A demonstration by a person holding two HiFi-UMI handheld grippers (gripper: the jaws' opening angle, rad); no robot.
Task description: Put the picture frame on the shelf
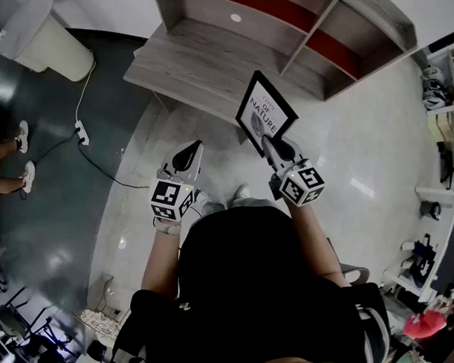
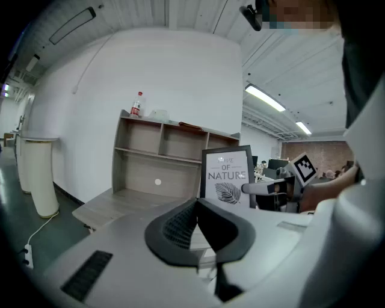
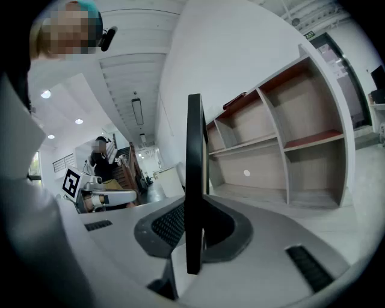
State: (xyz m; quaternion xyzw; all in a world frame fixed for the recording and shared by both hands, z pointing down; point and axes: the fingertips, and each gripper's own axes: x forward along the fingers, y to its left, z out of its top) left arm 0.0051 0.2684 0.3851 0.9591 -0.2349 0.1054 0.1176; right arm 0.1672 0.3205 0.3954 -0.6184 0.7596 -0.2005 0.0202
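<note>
The picture frame (image 1: 265,112) is black, with a white print of a leaf and the word NATURE. My right gripper (image 1: 275,148) is shut on its lower edge and holds it upright in the air, short of the wooden shelf unit (image 1: 208,62). In the right gripper view the frame (image 3: 194,180) shows edge-on between the pads, with the shelf (image 3: 277,150) behind it. My left gripper (image 1: 187,157) hovers to the left of the frame, jaws together and empty. Its own view shows the frame (image 2: 227,177) and the shelf (image 2: 159,157) ahead.
A bottle (image 2: 136,105) stands on top of the shelf. A white cylindrical unit (image 1: 47,42) stands at the far left, with a power strip and cable (image 1: 82,131) on the dark floor. Someone's feet (image 1: 23,156) are at the left edge. Cluttered racks (image 1: 436,88) line the right.
</note>
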